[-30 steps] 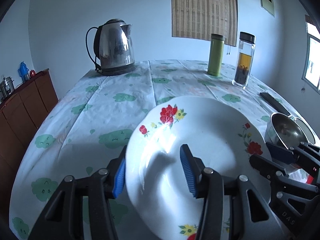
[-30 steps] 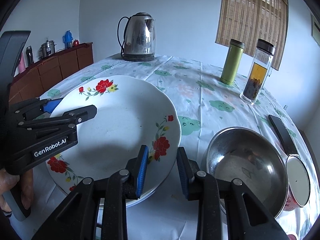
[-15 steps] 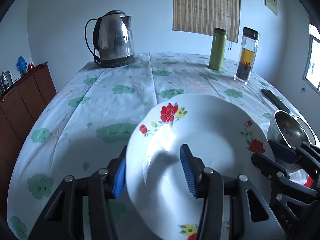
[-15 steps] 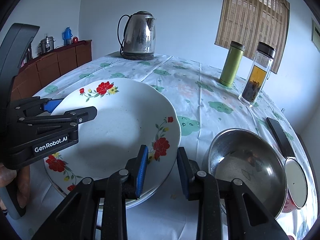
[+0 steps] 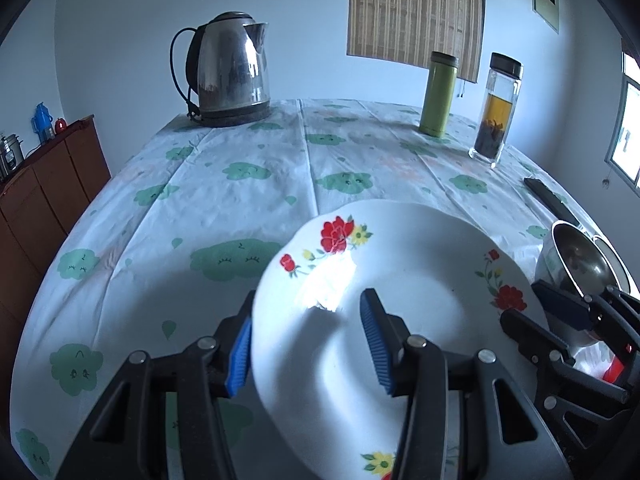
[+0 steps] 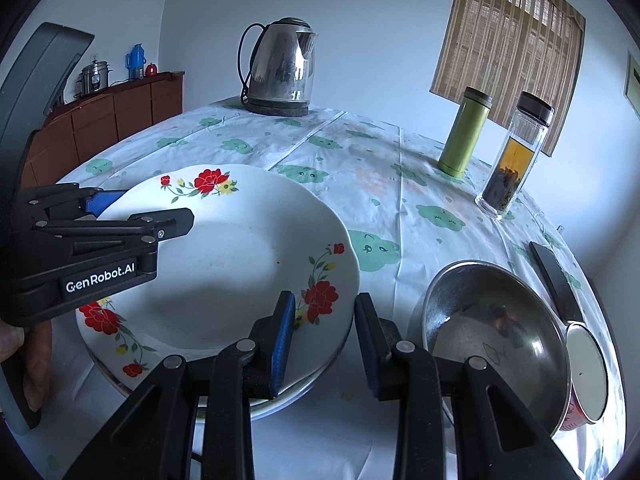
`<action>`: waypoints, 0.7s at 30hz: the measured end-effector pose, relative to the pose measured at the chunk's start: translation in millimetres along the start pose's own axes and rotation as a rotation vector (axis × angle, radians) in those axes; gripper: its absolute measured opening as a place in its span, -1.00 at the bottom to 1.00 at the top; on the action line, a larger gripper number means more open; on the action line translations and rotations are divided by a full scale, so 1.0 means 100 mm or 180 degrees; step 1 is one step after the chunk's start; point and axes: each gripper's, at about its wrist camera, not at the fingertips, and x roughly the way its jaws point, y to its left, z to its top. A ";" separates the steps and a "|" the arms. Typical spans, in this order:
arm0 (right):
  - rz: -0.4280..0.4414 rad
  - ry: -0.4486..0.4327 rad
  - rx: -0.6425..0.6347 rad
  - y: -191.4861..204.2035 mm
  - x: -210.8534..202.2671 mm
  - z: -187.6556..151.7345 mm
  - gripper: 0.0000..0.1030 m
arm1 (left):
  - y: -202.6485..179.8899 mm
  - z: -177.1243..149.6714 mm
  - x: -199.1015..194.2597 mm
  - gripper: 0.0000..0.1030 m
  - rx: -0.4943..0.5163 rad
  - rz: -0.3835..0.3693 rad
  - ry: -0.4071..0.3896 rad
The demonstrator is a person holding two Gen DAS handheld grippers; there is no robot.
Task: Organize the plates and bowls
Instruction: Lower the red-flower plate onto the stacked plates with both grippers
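A white plate with red flowers (image 5: 404, 280) (image 6: 224, 256) is lifted and tilted above at least one more plate (image 6: 304, 390) on the table. My left gripper (image 5: 306, 344) straddles its left rim with the jaws wide apart; it shows in the right wrist view (image 6: 140, 208) too. My right gripper (image 6: 325, 344) straddles the plate's right rim, jaws apart; it shows at the right of the left wrist view (image 5: 560, 312). A steel bowl (image 6: 492, 336) (image 5: 580, 260) sits to the right of the plates.
A steel kettle (image 5: 228, 76) stands at the far left of the table. A green flask (image 6: 464, 132) and a glass tea bottle (image 6: 512, 156) stand far right. A black remote (image 6: 554, 280) and a red cup with white lid (image 6: 586, 376) lie beside the bowl. A wooden cabinet (image 5: 36, 188) stands left.
The plate and both grippers have risen a little and the plate has tilted slightly; the jaws have kept the same width.
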 end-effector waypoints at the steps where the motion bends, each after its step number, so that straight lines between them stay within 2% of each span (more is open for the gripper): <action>1: -0.0001 0.0000 -0.0001 0.01 0.00 0.00 -0.36 | 0.00 0.00 0.00 -0.07 0.0000 0.0000 0.0001; 21: -0.0010 -0.0004 -0.0009 0.01 0.00 0.01 -0.36 | 0.01 -0.01 0.02 -0.07 0.0005 0.0009 0.0034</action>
